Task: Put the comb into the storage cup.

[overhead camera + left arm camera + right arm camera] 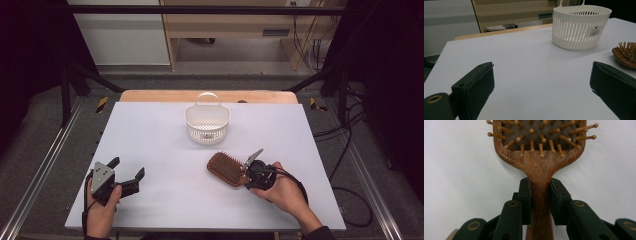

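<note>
A brown wooden hairbrush (226,169) lies bristles-up on the white table, right of centre. My right gripper (248,173) is shut on its handle; in the right gripper view both black pads (526,195) press the handle's (540,195) sides just below the head (540,142). A white slatted basket (207,123) with a handle stands behind it at the table's middle back. At the front left, my left gripper (127,167) rests on the table, jaws wide apart with nothing between them. From the left gripper view the basket (580,27) stands ahead at right and the brush's edge (625,55) at far right.
The white tabletop (165,145) has a wooden strip (150,96) along its far edge. Metal rails (45,165) run along both sides, and cables (350,150) lie on the floor at right. A wooden shelf unit (225,30) stands beyond the table.
</note>
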